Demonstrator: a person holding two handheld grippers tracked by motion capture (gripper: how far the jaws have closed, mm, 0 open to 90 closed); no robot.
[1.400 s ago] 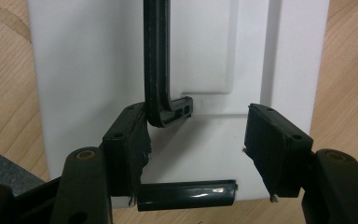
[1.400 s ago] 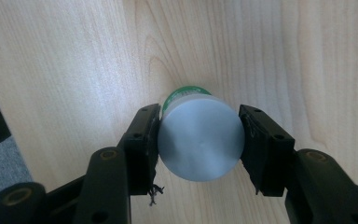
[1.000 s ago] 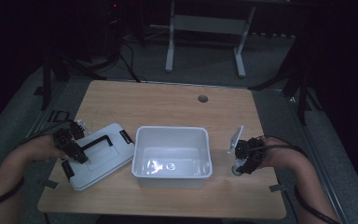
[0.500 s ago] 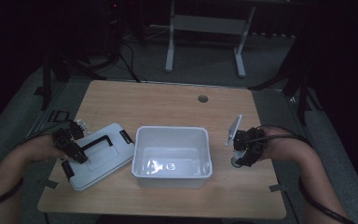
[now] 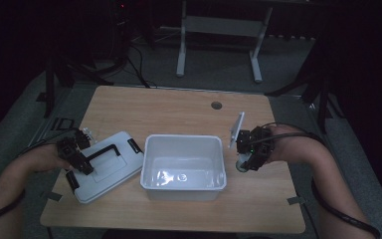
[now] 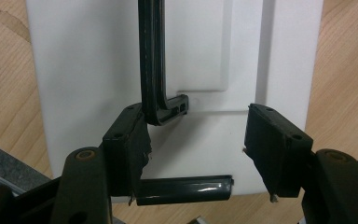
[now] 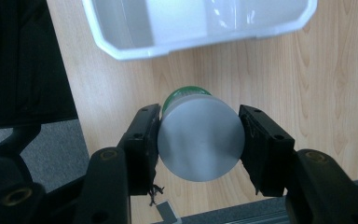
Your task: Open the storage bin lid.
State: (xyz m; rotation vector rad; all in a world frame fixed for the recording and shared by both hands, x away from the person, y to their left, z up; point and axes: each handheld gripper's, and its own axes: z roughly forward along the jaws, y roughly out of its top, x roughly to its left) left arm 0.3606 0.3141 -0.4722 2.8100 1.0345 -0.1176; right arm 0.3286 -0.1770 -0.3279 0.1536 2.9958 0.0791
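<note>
**A:** How much room do I have on the table [image 5: 179, 107]?

**B:** I see the upper half of the tabletop bare in the high view, apart from a small round grommet hole [image 5: 216, 105] toward the upper right. The white tub [image 5: 183, 168] sits in the middle of the frame, its lower wall near the table's front edge. To the right of the tub there is a bare strip of wood out to the right edge.

**A:** And the can?

**B:** The can [image 7: 199, 137] is clamped in my right gripper [image 5: 245, 159], just right of the tub's right wall in the high view. In the right gripper view both pads press on its sides. Its flat silver end faces the camera and a green band shows at its far end, so its long axis runs away from the lens, down toward the wood. The tub's rim crosses the top of that frame, apart from the can.

**A:** The left side?

**B:** My left gripper [image 6: 196, 144] hovers over the white lid [image 5: 107, 164], lower left of the frame, just beside the tub. Its jaws stand apart, gripping nothing; the lid's black handle [image 6: 154, 65] runs up the frame beside the left pad.
</note>
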